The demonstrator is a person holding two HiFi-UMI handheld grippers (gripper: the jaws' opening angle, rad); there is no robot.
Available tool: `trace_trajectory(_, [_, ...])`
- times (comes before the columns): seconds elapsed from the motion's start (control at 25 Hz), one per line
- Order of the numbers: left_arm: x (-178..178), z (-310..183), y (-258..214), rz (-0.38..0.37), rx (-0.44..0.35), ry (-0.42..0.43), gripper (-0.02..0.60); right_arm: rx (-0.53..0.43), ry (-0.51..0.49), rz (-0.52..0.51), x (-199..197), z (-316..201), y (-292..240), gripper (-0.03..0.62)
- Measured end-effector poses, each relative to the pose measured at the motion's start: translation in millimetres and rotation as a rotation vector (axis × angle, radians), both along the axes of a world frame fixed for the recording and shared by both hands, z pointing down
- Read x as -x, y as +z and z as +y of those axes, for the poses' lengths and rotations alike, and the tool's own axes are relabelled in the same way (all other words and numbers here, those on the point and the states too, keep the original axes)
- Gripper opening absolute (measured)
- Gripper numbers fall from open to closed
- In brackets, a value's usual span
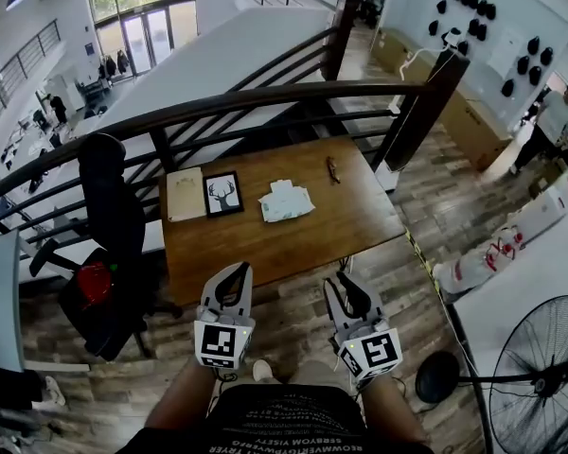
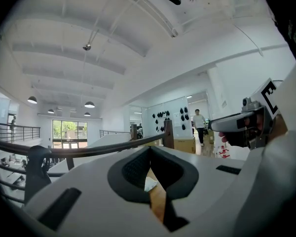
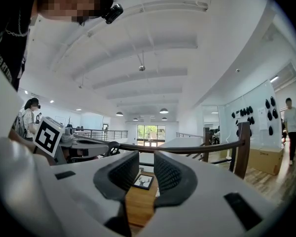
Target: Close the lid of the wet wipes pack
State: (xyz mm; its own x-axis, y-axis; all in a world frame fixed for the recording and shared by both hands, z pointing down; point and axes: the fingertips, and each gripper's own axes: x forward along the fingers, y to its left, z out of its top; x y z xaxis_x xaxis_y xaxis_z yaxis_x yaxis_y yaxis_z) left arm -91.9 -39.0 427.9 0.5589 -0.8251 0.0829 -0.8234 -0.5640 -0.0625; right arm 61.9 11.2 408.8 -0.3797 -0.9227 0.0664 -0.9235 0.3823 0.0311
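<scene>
Holding both grippers low in the head view, short of the wooden table (image 1: 360, 225), we carry nothing in either. The left gripper (image 1: 235, 274) has its fingers clenched, tips meeting around empty air. The right gripper (image 1: 348, 287) has its fingers released, and the tabletop shows through the gap between them. The wet wipes pack (image 1: 286, 200) lies near the middle of the table, well apart from both grippers, just right of a framed deer picture (image 1: 222, 194). Whether its lid is up we cannot tell.
</scene>
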Motion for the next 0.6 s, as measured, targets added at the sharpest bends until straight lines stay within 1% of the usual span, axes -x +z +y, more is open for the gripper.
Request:
trace_trajectory(0.32, [-14.7,-19.3,4.6,-0.01,0.009,0.002,0.026,0.001,0.012,-0.024,-21.7,-19.7,5.0,0.1])
trace_trajectory(0.6, [-30.0,-49.7,4.0,-0.018,0.011,-0.037,0.026,0.006,-0.042,-0.033,-35.4,-60.0,6.9,0.1])
